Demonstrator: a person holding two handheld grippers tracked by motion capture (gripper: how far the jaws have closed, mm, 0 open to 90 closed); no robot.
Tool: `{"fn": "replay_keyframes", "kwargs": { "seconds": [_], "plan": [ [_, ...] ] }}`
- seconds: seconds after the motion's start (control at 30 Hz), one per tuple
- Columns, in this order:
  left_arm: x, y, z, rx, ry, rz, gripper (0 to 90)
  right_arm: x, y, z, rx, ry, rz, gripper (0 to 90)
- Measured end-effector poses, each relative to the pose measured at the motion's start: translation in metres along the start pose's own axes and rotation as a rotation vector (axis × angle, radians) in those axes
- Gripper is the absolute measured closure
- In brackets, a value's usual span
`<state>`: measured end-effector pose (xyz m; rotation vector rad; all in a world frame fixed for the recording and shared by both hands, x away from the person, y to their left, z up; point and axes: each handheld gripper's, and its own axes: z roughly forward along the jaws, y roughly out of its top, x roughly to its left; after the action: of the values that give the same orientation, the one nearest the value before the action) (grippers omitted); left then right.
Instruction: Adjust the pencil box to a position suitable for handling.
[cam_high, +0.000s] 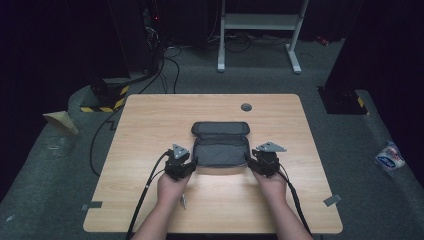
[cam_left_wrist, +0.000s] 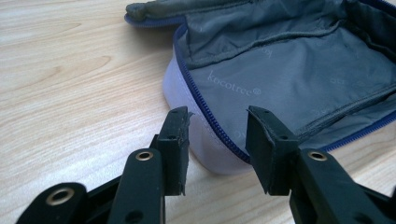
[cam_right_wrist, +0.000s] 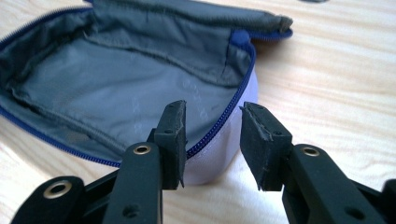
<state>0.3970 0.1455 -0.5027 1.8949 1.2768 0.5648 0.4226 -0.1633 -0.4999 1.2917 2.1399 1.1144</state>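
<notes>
Matt grey cloth pouch (cam_left_wrist: 289, 70) with blue zipper on smooth pale wood-grain table (cam_left_wrist: 70, 93).

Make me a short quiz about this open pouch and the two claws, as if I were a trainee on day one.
1. True or false: the zip pouch on the wooden table is zipped shut.
2. Multiple choice: where do the left claw and the right claw stand? A) both on one side of the pouch; B) one at each near corner of the pouch; C) lifted far above it.
3. Fill in: the zipper teeth along the pouch's edge are ____ in colour.

Key
1. False: it lies spread open, its grey lining showing.
2. B; each claw is open, its jaws either side of the pouch's rim.
3. Blue.
</notes>
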Motion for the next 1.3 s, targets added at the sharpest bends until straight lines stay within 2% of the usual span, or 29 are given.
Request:
{"fn": "replay_keyframes", "kwargs": {
  "seconds": [0.13,0.27,0.33,0.47,0.5,0.53,0.6,0.63,0.73,0.9,1.1,1.2,1.23,1.27,1.3],
  "plan": [
    [-0.002,0.001,-0.005,-0.011,0.006,0.008,58.6,0.004,-0.004,-0.002,0.009,0.002,-0.004,60.2],
    [-0.003,0.005,-0.012,-0.050,0.000,-0.003,55.8,0.006,0.002,-0.013,-0.035,0.014,-0.022,58.7],
    [-0.005,0.009,-0.021,-0.078,-0.009,-0.005,54.2,0.006,0.004,-0.020,-0.055,0.019,-0.018,57.3],
    [-0.006,0.007,-0.029,-0.079,-0.002,0.007,48.8,0.005,0.005,-0.031,-0.078,0.026,-0.018,54.4],
    [-0.008,0.003,-0.035,-0.071,0.008,0.029,47.0,0.004,0.004,-0.034,-0.082,0.025,-0.019,53.9],
    [-0.008,0.003,-0.035,-0.071,0.008,0.029,45.4,0.003,0.002,-0.036,-0.088,0.022,-0.020,53.8],
    [-0.010,-0.007,-0.044,-0.053,0.030,0.070,43.2,0.002,-0.002,-0.041,-0.085,0.019,-0.015,53.6],
    [-0.009,-0.011,-0.047,-0.046,0.032,0.074,42.9,0.000,-0.006,-0.043,-0.080,0.016,-0.022,53.2],
    [-0.007,-0.023,-0.055,-0.030,0.031,0.069,42.7,-0.004,-0.017,-0.050,-0.070,0.010,-0.010,52.9],
    [0.003,-0.043,-0.065,0.046,0.017,0.062,42.6,-0.012,-0.035,-0.058,-0.037,-0.010,-0.005,53.0],
    [0.009,-0.056,-0.076,0.041,0.009,0.037,42.0,-0.024,-0.055,-0.070,-0.010,-0.040,-0.008,52.5],
    [0.009,-0.066,-0.080,0.046,-0.021,0.009,41.9,-0.027,-0.064,-0.073,0.003,-0.045,-0.003,51.8],
    [0.009,-0.066,-0.080,0.046,-0.021,0.009,42.0,-0.027,-0.064,-0.073,0.003,-0.045,-0.003,51.8],
    [0.008,-0.069,-0.079,0.065,-0.016,0.024,41.9,-0.028,-0.069,-0.073,0.017,-0.059,-0.029,51.7],
    [0.008,-0.069,-0.079,0.066,-0.004,0.032,41.9,-0.028,-0.071,-0.072,0.030,-0.069,-0.036,51.3]
  ]
}}
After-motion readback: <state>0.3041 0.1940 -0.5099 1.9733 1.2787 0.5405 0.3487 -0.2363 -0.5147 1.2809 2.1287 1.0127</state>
